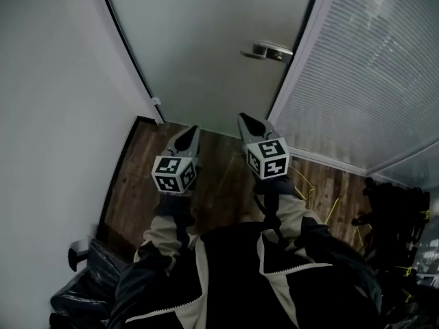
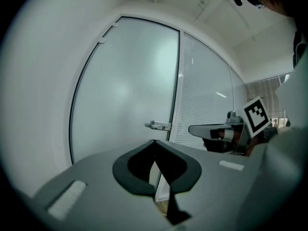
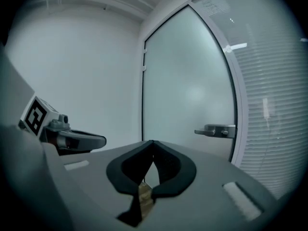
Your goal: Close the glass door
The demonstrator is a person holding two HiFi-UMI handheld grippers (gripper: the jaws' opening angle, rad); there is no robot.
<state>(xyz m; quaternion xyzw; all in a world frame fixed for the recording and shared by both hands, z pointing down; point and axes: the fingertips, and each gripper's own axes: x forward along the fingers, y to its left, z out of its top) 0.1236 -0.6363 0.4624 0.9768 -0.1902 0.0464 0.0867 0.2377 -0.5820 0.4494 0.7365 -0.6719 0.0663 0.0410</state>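
The frosted glass door (image 1: 206, 46) stands straight ahead, and its edge by the metal lever handle (image 1: 267, 51) lies against the frame. My left gripper (image 1: 192, 130) and right gripper (image 1: 243, 118) hover side by side in front of it, above the floor, both short of the glass and touching nothing. In the left gripper view the jaws (image 2: 154, 141) meet at their tips with nothing between them, and the handle (image 2: 158, 125) lies beyond. The right gripper (image 3: 153, 141) is likewise shut and empty, with the handle (image 3: 216, 130) ahead to its right.
A white wall (image 1: 55, 115) runs along the left. A glass partition with slatted blinds (image 1: 370, 67) is at the right. Dark wood floor (image 1: 219, 177) lies below. Black bags (image 1: 89, 279) sit at the lower left, dark gear with yellow cable (image 1: 394, 204) at the right.
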